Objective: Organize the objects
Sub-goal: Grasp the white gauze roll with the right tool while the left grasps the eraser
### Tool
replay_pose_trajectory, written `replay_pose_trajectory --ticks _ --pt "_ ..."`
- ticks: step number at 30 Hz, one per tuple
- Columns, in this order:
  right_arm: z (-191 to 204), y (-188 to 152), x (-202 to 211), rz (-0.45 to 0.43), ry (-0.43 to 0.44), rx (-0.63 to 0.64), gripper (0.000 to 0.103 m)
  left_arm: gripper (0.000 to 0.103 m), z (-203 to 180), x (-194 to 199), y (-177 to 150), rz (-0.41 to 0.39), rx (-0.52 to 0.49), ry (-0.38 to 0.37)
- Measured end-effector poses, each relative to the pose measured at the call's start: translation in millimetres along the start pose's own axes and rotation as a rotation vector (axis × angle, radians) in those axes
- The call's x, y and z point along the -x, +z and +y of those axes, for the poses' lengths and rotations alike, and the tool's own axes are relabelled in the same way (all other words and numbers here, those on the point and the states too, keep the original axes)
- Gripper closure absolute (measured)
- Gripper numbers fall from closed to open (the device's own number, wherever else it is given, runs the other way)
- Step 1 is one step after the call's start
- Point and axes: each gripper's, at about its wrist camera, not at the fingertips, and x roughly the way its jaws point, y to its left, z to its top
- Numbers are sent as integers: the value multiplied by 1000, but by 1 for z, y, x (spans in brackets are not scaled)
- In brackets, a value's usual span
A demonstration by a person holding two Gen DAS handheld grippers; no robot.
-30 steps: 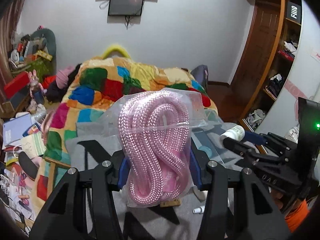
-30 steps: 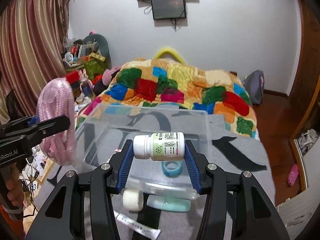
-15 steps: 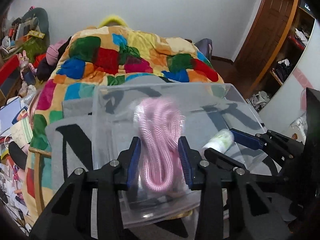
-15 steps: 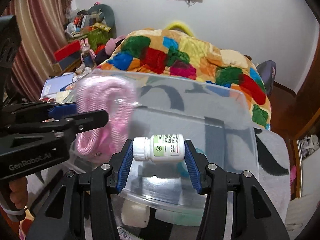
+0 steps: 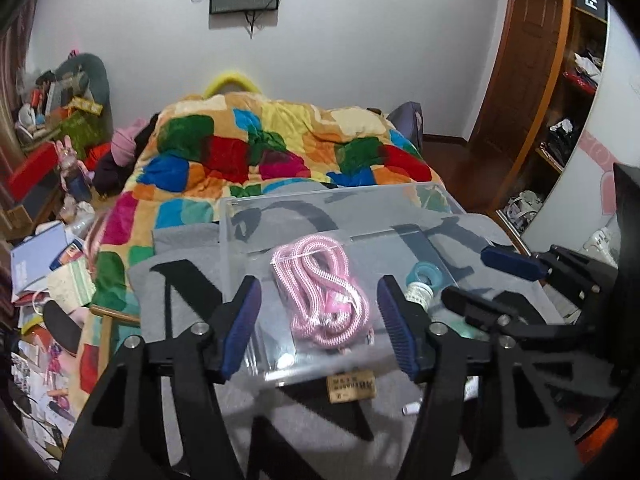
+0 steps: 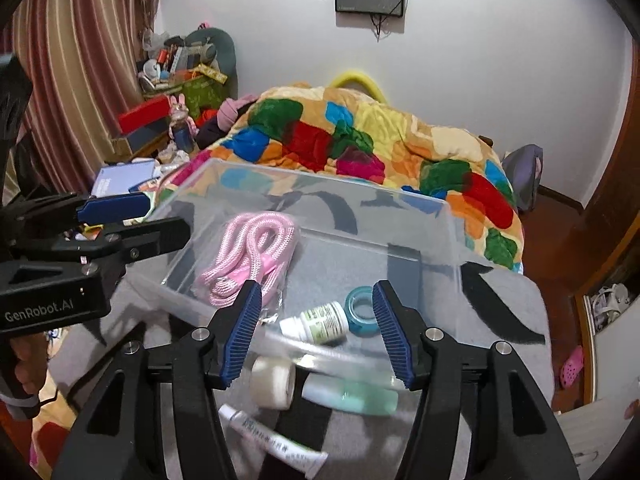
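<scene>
A clear plastic bin (image 5: 280,208) (image 6: 448,232) stands on a grey cloth. Inside it lie a bagged pink rope (image 5: 320,292) (image 6: 248,256), a white pill bottle (image 6: 316,320) (image 5: 418,294) and a blue tape roll (image 6: 362,310) (image 5: 426,274). My left gripper (image 5: 318,328) is open and empty above the bin's near side; it also shows in the right wrist view (image 6: 132,216). My right gripper (image 6: 318,334) is open and empty over the bin's near edge; it also shows in the left wrist view (image 5: 484,280).
In front of the bin lie a white tape roll (image 6: 274,382), a teal tube (image 6: 352,396) and a small white tube (image 6: 276,440). A small tan label (image 5: 351,387) lies on the cloth. A bed with a colourful quilt (image 5: 272,152) is behind. Clutter fills the left floor (image 5: 48,272).
Both grippers opened. The pink rope dropped from the left gripper into the bin, and the pill bottle dropped from the right gripper into the bin. Both grippers pulled back and up.
</scene>
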Motion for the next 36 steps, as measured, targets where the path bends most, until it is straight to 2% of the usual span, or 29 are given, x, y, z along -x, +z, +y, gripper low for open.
replay_pose_trajectory --ticks 2,8,18,23,26,29,32,36 --pt "-3 -4 10 -14 7 -11 49 34 -2 7 -5 -9 -7 4" --pt "-4 -24 25 -25 14 -22 49 34 -6 18 -29 -4 -20 -1" --pt "0 -60 13 38 47 -41 50 34 -5 -6 -74 116 8 -21" --pt "2 -62 -3 75 79 -51 55 34 -8 -25 -84 168 18 -30" --pt "7 -63 -15 100 93 -51 62 34 -11 -37 -87 188 14 -33" --pt "12 -63 -27 126 100 -46 73 43 -12 -47 -86 210 17 -33" --pt "13 -64 -36 146 110 -47 80 45 -13 -53 -85 213 22 -34" --pt "12 -68 -34 137 111 -45 80 56 -16 -56 -83 197 21 -42"
